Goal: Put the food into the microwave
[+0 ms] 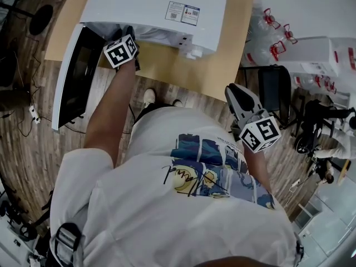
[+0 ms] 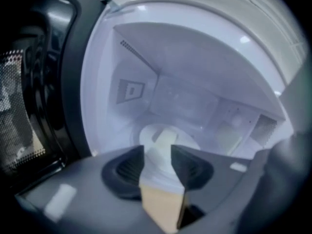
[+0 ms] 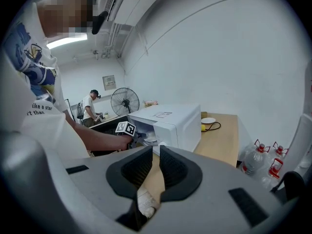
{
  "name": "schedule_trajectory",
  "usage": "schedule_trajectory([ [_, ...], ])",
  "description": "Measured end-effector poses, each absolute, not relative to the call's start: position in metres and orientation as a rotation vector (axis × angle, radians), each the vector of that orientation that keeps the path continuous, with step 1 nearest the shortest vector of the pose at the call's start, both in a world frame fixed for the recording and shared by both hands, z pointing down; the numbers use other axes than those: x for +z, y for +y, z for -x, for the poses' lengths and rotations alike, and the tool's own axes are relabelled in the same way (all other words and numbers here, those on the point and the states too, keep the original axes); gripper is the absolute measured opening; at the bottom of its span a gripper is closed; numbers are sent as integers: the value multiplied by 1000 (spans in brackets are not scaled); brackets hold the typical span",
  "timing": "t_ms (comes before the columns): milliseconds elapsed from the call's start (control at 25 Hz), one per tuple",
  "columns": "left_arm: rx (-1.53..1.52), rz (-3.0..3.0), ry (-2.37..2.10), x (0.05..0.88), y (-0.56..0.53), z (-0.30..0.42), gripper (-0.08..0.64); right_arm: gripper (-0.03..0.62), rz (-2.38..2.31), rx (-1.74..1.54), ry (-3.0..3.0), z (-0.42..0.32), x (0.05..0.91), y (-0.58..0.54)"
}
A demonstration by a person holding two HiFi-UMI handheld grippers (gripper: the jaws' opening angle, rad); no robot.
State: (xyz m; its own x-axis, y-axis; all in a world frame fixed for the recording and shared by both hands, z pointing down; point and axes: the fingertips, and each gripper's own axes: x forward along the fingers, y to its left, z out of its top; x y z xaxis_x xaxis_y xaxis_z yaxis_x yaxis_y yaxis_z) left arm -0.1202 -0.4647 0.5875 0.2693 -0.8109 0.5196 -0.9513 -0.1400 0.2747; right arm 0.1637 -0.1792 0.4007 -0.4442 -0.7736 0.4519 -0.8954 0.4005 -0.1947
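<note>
The white microwave [image 1: 156, 4] stands on a wooden table [image 1: 222, 65], its black door [image 1: 75, 77] swung open to the left. My left gripper [image 1: 123, 38] reaches into the opening. In the left gripper view its jaws [image 2: 158, 155] stand open and empty. Beyond them a white plate [image 2: 151, 130] with a pale piece of food [image 2: 168, 140] rests on the cavity floor. My right gripper [image 1: 236, 93] hangs back from the table on the right. Its jaws [image 3: 153, 155] are a narrow slit apart with nothing between them. From there I see the microwave [image 3: 170, 123].
A small white plate [image 3: 208, 121] and a cable lie on the table right of the microwave. Water bottles [image 1: 272, 21] and a black chair [image 1: 275, 88] stand to the right. A fan [image 3: 124, 101] and another person [image 3: 90, 106] are far behind.
</note>
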Motion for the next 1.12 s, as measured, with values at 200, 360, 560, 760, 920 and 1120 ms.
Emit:
schedule_trajectory([
  [200, 351, -2012, -1582, 578, -451, 119, 172, 38, -1416, 586, -2414, -166, 402, -179],
  [360, 362, -2040, -1559, 570, -434, 115, 167, 35, -1375, 575, -2453, -169, 403, -179],
  [560, 375, -2085, -1538, 557, -410, 110, 154, 34, -1310, 560, -2509, -169, 405, -178],
  [760, 383, -2147, -1505, 541, -383, 104, 107, 32, -1251, 543, -2549, -172, 408, -173],
  [920, 391, -2206, -1464, 528, -361, 96, 30, 31, -1216, 539, -2571, -175, 412, -167],
  [1120, 394, -2255, -1422, 516, -336, 90, 8, 29, -1166, 535, -2594, -175, 417, -157],
])
